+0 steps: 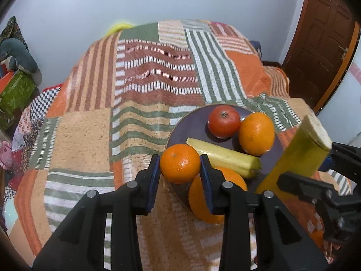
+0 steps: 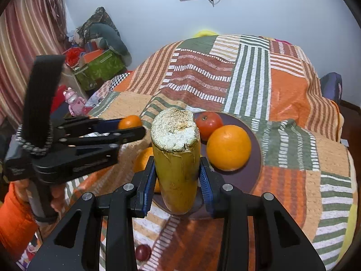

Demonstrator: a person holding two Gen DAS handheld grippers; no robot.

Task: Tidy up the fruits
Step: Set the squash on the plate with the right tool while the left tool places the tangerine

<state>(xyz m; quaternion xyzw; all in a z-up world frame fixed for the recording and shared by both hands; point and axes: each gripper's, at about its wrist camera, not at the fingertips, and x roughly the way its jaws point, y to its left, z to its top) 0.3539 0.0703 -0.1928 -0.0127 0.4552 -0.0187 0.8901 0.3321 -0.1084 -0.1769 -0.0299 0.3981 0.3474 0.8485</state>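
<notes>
My left gripper [image 1: 179,160] is shut on a small orange [image 1: 179,163] just above the near left rim of a purple plate [image 1: 180,128]. On the plate lie a red round fruit [image 1: 223,120], a large orange [image 1: 256,133] and a yellow banana piece [image 1: 225,157]. Another orange [image 1: 216,194] sits at the plate's near edge, partly hidden by my finger. My right gripper [image 2: 177,161] is shut on a banana half [image 2: 177,158], cut end up, over the plate's [image 2: 255,158] near side. The left gripper [image 2: 128,127] with its small orange [image 2: 130,122] shows at the left there.
Everything rests on a bed with a striped patchwork spread [image 1: 146,79]. A small dark red fruit [image 2: 143,253] lies on the spread close to me. A hand in an orange sleeve [image 2: 13,216] holds the left gripper. Boxes and clutter [image 2: 99,67] stand left of the bed, a wooden door [image 1: 322,45] right.
</notes>
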